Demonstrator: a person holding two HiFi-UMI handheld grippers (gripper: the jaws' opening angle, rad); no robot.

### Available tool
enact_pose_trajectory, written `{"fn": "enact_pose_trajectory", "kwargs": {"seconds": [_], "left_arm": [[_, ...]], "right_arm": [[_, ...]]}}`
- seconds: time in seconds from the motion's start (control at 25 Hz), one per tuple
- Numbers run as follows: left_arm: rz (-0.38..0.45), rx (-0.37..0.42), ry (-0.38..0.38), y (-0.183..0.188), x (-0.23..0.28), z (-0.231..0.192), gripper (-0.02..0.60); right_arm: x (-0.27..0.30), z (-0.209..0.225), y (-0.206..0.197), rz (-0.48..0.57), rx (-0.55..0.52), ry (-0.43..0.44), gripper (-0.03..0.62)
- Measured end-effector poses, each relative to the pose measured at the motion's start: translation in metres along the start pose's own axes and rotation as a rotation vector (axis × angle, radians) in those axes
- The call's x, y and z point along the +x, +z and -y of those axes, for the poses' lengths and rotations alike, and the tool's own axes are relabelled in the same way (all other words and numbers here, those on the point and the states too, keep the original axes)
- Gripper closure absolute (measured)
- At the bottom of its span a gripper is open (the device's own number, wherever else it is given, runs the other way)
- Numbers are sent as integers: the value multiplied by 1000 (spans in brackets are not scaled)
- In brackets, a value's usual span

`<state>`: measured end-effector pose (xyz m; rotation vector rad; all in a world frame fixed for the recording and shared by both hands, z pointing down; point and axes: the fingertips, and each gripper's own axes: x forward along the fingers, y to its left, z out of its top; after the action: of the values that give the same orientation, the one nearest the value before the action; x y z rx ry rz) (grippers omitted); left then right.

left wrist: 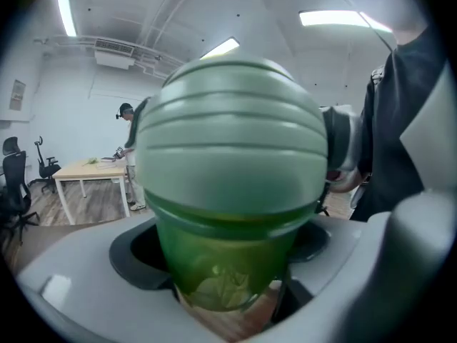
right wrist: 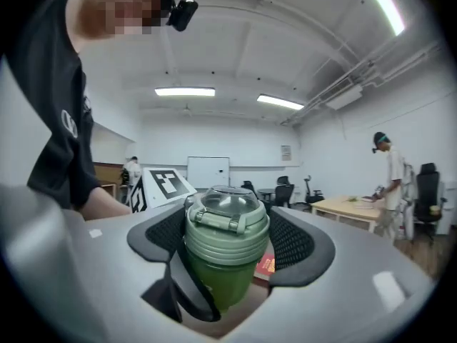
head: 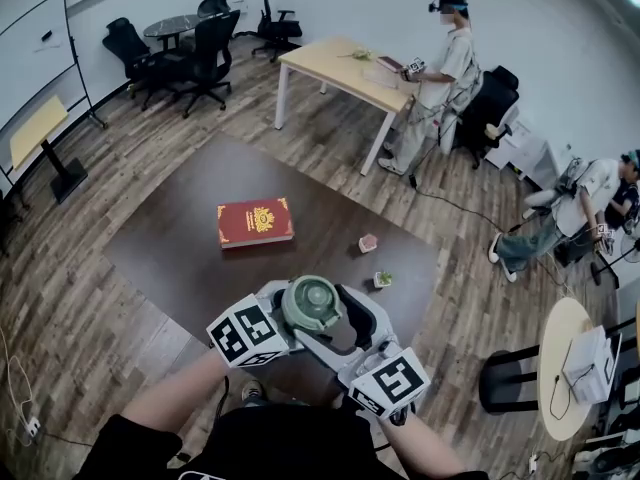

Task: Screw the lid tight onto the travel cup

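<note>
Head view: holding the lid (head: 312, 306) up between left tongs (head: 288, 320) and right tongs (head: 340, 326). Left gripper view: pinching the travel cup (left wrist: 223, 263) by its green body, right under the lid. Right gripper view: clamping the lid between both pads (right wrist: 293, 238), with the strap (right wrist: 189, 291) dangling below. Already seated and level; probably mid-tightening, final turns seemingly left, tightness itself not readable.

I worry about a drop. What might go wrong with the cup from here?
The cup hangs in the air between both grippers. If the left gripper slips on its smooth green body, the cup may spin or fall. The dark strap hangs beside a pad of the right gripper, which is clamped on the lid, and might snag during twisting.
</note>
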<state>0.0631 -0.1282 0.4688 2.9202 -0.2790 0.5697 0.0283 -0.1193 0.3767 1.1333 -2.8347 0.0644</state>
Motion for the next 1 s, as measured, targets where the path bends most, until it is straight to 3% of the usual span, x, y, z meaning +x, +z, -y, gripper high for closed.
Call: {"fn": "enact_pose_trajectory", "kwargs": {"seconds": [0.12,0.24,0.32,0.52,0.8,0.88,1.0], "left_arm": [[9,5,31,-1,1,-1,161],[25,-7,23,1,4,0,161],[42,-30,6,3,2,1,161],[45,-39,-39,4,-5,4,161],[28,1,-84,7,-5,23,161],[31,1,-70,9,-4,21,161],[49,-21,-31,10,-4,9,161]], "right_arm": [[0,-1,-2,-20,9,-178,212],[0,-3,-1,-33,-34,-222,211],[1,-7,2,-20,-42,-148,210],[-18,-9,12,67,-29,183,200],[-19,-8,-4,-12,-107,504,204],[-17,-8,1,-2,-89,515,217],[-10,-3,3,16,-47,375,221]]}}
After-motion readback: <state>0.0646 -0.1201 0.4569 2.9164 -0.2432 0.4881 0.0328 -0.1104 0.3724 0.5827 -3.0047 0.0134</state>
